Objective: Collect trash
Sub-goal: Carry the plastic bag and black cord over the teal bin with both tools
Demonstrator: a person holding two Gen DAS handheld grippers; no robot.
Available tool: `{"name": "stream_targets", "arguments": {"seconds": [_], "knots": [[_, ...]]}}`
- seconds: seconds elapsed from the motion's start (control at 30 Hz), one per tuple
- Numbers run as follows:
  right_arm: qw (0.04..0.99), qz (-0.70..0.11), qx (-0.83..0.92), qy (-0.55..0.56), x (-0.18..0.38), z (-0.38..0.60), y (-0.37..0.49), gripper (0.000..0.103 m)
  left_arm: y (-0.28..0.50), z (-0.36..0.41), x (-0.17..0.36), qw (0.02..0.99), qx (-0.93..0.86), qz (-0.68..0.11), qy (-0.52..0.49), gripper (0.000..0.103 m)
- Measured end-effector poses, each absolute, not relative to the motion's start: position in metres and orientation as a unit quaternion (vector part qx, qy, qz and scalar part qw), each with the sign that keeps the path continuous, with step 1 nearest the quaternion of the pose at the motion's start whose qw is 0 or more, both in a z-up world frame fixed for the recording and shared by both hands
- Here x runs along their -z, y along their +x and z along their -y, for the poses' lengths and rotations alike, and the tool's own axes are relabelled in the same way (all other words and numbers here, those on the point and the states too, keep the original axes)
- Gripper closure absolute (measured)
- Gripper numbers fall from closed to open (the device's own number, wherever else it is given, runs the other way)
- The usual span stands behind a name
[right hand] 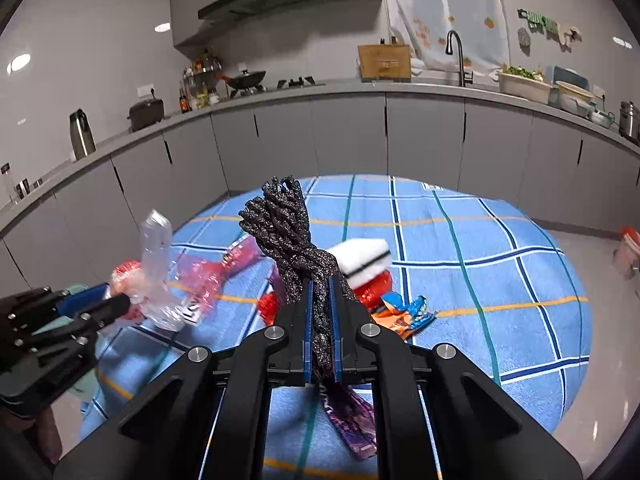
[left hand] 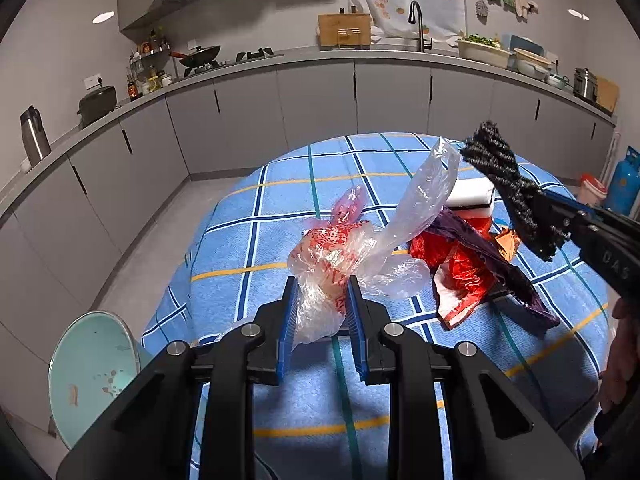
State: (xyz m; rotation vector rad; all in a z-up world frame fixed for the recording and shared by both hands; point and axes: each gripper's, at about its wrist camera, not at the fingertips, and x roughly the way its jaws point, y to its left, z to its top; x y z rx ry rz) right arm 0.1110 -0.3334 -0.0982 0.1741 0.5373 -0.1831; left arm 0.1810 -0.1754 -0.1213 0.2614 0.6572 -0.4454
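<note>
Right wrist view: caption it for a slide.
Right gripper clamps black mesh scrubber above littered blue checked tablecloth.

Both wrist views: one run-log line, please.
left hand-held gripper: shut on clear plastic bag | right hand-held gripper: shut on black mesh | wrappers: on table

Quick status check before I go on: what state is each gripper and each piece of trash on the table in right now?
left gripper: shut on the clear plastic bag
clear plastic bag: crumpled, lifted at one end
right gripper: shut on the black mesh scrubber
black mesh scrubber: held up off the table
red wrapper: crumpled, lying loose
purple wrapper: lying loose
white sponge: resting on the table
</note>
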Motion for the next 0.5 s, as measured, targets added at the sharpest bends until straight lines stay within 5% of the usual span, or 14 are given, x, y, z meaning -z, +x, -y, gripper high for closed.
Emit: {"name": "stream_targets", "arguments": {"seconds": [0.5], "knots": [[0.964, -0.249, 0.061, 0.073, 0.081, 0.301, 0.104, 0.095, 0.17, 0.15, 0.106, 0.924, 0.203, -0.305, 0.108, 0.079]]}}
